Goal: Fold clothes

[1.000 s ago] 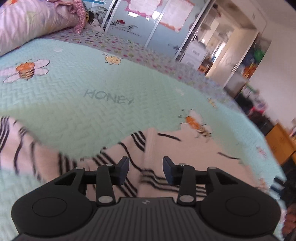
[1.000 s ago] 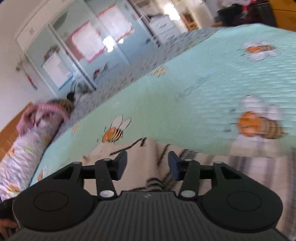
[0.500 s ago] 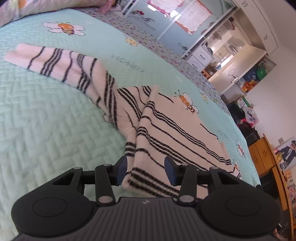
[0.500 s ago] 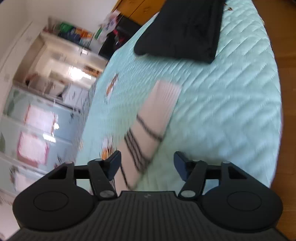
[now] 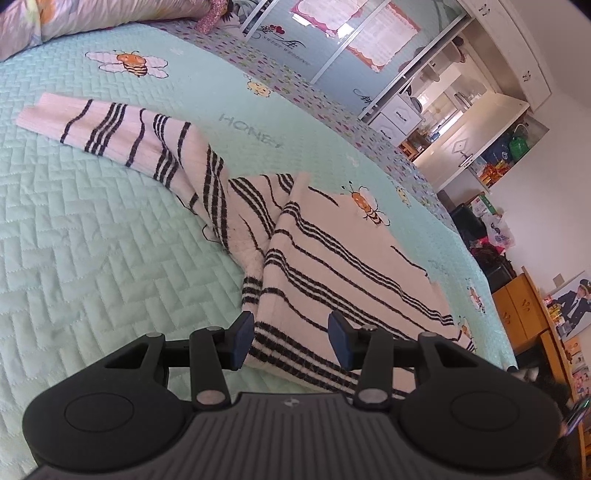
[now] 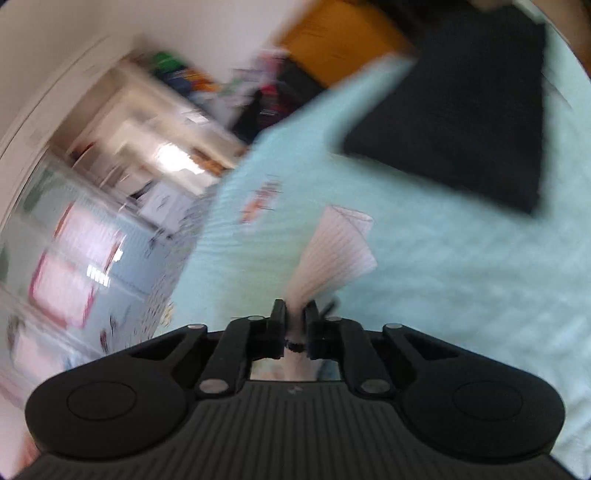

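A pink sweater with black stripes (image 5: pixel 332 266) lies on the mint quilted bedspread (image 5: pixel 92 258), body folded, one sleeve (image 5: pixel 110 133) stretched out to the far left. My left gripper (image 5: pixel 291 338) hovers open just above the sweater's near hem, nothing between its fingers. In the blurred right wrist view, my right gripper (image 6: pixel 294 319) is shut on the sweater's other sleeve, whose ribbed cuff (image 6: pixel 340 247) sticks out ahead of the jaws above the bedspread (image 6: pixel 461 288).
A folded black garment (image 6: pixel 469 122) lies on the bed ahead of the right gripper. A floral pillow (image 5: pixel 48 18) sits at the far left. Mirrored wardrobe doors (image 5: pixel 332 48), shelves and an orange cabinet (image 5: pixel 524 314) stand beyond the bed's far edge.
The right gripper went from open beside the sleeve to shut on it and is swinging fast. The left gripper stayed open and barely shifted over the hem.
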Available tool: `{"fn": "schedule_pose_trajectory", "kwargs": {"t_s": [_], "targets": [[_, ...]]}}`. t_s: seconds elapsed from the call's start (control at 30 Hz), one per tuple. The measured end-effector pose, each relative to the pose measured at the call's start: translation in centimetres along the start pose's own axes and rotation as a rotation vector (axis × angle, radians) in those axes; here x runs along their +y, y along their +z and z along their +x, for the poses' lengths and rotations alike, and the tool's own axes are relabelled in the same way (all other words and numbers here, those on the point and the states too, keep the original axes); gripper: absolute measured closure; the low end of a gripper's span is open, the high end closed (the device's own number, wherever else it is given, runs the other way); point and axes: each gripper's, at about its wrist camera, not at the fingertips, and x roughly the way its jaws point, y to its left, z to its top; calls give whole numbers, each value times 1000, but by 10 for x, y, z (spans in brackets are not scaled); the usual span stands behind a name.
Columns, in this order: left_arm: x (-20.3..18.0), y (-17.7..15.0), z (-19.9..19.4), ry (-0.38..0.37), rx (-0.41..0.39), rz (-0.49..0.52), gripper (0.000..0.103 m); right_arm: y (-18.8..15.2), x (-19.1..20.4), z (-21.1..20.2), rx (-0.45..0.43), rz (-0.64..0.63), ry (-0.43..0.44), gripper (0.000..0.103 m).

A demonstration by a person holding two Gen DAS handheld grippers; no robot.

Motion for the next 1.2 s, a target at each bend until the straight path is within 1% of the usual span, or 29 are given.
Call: {"fn": "schedule_pose_trajectory", "kwargs": {"t_s": [0.2,0.3,0.4,0.43,0.5,0.57,0.63,0.67,0.7,0.73,0.77,0.83,0.87,0.93,0.97,1.0,1.03,1.1,1.17,1.2], "targets": [[16,-5,-9,-20,-14,-56,56,-40,170,-2,-34,-450,202,97],[29,-9,-16,-17,-17,-90,56,-103,246,8,4,-616,296,97],[43,-13,-27,-2,-22,-114,56,-179,295,29,80,-739,344,97],[48,-15,-32,5,-22,-125,56,-208,305,39,111,-789,350,97],[59,-17,-38,12,-21,-150,56,-262,315,59,207,-849,353,97],[70,-19,-43,25,-22,-172,56,-304,312,77,312,-879,338,97],[77,-21,-46,33,-23,-186,56,-333,304,82,385,-904,315,97],[79,-21,-45,31,-23,-193,56,-345,300,82,416,-912,305,95],[82,-21,-45,30,-23,-200,56,-351,294,75,429,-907,305,92],[84,-21,-44,28,-23,-207,56,-351,291,69,427,-900,314,88],[84,-22,-43,24,-23,-214,56,-350,288,63,431,-891,324,73],[82,-22,-41,13,-24,-221,56,-335,285,53,459,-855,344,56],[78,-24,-40,4,-25,-219,56,-322,281,46,458,-818,363,55],[71,-25,-40,-11,-19,-209,56,-292,270,31,424,-718,405,55],[70,-26,-40,-15,-16,-205,56,-277,264,25,403,-670,418,53],[68,-27,-39,-18,-13,-201,56,-261,254,21,372,-631,409,52],[66,-27,-39,-20,-12,-199,56,-245,244,19,338,-594,391,51],[63,-27,-39,-22,-10,-194,56,-212,220,21,265,-530,296,48],[60,-27,-39,-24,-9,-188,56,-183,190,35,263,-419,210,48],[58,-27,-39,-25,-7,-185,56,-176,175,48,318,-368,183,48]]}}
